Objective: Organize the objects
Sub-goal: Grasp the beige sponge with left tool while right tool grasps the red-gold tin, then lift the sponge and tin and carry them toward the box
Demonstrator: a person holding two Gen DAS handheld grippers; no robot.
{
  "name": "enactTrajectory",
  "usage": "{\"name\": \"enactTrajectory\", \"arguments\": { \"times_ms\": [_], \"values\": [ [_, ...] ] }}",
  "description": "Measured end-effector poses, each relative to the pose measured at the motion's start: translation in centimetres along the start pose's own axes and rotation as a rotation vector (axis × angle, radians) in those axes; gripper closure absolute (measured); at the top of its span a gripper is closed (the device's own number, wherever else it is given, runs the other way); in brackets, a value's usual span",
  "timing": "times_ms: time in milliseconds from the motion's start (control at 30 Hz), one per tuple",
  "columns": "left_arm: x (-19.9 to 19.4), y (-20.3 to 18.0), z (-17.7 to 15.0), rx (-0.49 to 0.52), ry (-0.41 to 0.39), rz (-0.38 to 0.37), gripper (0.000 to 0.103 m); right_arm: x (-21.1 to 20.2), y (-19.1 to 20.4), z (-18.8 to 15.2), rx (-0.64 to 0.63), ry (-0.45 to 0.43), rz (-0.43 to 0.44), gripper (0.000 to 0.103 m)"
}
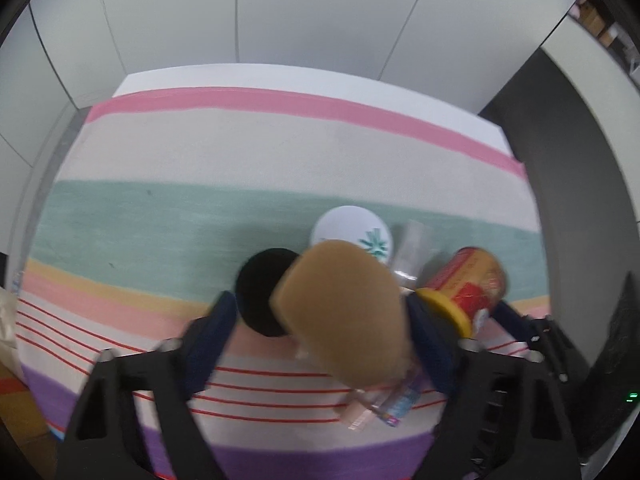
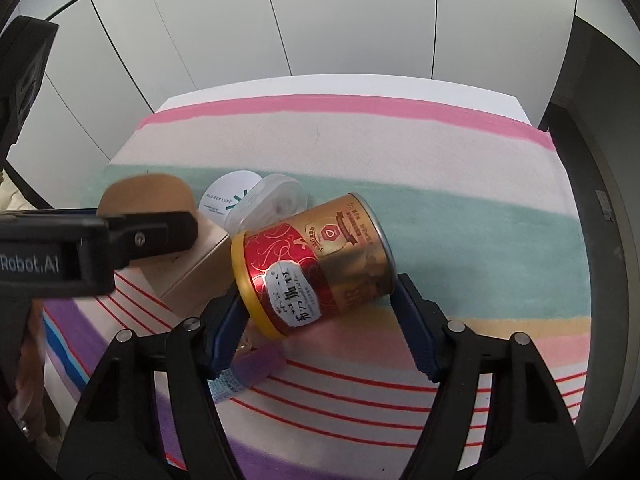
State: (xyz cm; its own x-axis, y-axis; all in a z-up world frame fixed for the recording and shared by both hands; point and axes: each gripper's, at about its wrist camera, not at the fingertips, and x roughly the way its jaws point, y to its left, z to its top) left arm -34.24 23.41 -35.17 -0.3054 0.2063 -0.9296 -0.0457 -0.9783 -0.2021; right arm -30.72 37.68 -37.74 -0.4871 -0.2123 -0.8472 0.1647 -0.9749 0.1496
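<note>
While the right claw point(image 2: 316, 300) clamps the can point(image 2: 312, 260), only the left view shows the left claw point(image 1: 320, 320) clamping the box point(image 1: 344, 316).

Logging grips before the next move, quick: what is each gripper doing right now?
Left gripper: jaws closed on the tan box.
Right gripper: jaws closed on the red and gold can, which is tilted.

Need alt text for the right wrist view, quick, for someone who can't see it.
The right gripper straddles a tilted red-and-gold can with a yellow lid on a striped cloth. Left of it, the left gripper reaches across a tan box.
</note>
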Motion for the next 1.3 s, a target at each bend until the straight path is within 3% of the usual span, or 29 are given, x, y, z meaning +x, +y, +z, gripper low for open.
{"name": "enactTrajectory", "arguments": {
  "times_ms": [67, 267, 600, 933, 1300],
  "values": [
    [-0.6, -0.5, -0.2, 0.013, -0.02, -0.011, 0.052, -0.2, 0.1, -0.2, -0.004, 0.001, -0.009, 0.031],
    [-1.6, -1.0, -0.3, 0.029, -0.041, -0.008, 0.08, -1.3, 0.4, -0.6, -0.002, -0.006, -0.015, 0.032],
    [-3.7, -0.1, -0.5, 0.044, -0.083, 0.066, 0.084, -3.2, 0.3, -0.1, 0.015, -0.02, -0.032, 0.034],
    [-7.0, 0.5, -0.8, 0.094, -0.133, 0.188, 0.084, -5.3, 1.2, 0.6, 0.039, -0.018, -0.088, 0.035],
    [-13.8, 1.6, -0.9, 0.1, -0.187, 0.289, 0.084, -12.1, 2.8, 3.4, 0.039, -0.063, -0.2, 0.035]
  ]
}}
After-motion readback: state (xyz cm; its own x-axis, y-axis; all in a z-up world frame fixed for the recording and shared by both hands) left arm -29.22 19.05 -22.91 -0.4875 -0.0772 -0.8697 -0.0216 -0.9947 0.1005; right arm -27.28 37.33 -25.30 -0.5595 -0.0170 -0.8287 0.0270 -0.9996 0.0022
